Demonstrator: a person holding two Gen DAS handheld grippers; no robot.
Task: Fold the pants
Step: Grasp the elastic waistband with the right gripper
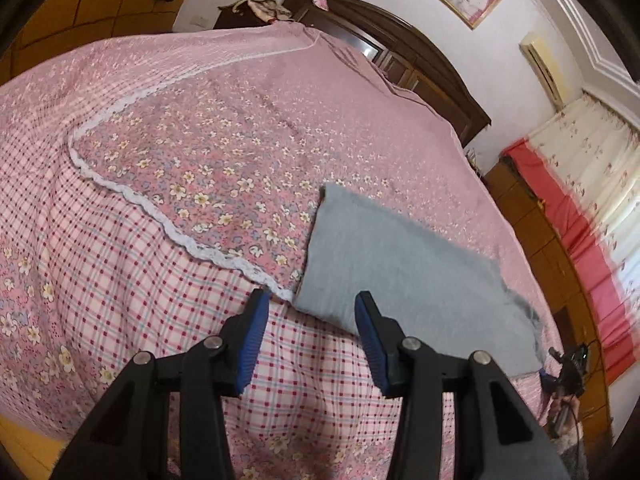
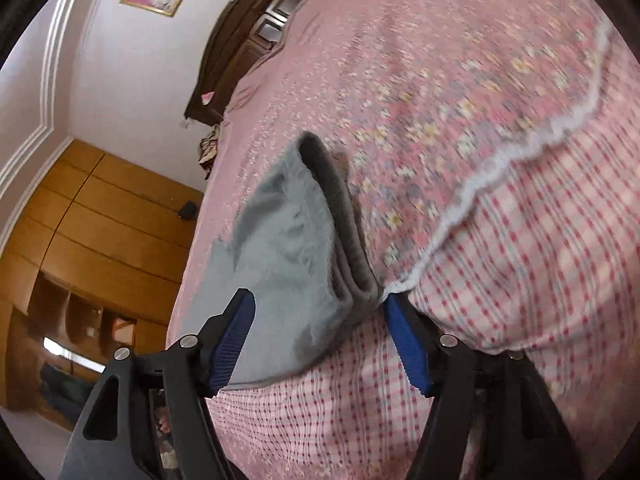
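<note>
The grey pants (image 1: pixel 404 264) lie folded into a flat stack on the pink bedspread (image 1: pixel 224 128). My left gripper (image 1: pixel 310 300) is open and empty, just above the stack's near corner. In the right wrist view the pants (image 2: pixel 288 252) show stacked folded layers along their right edge. My right gripper (image 2: pixel 318 304) is open, its fingers either side of the stack's near end, holding nothing.
A white lace trim (image 1: pixel 160 216) crosses the bedspread between the floral and checked parts. A dark wooden headboard (image 1: pixel 420 52) stands at the far end. Wooden cabinets (image 2: pixel 100 220) and a red-edged curtain (image 1: pixel 580 208) line the room's sides.
</note>
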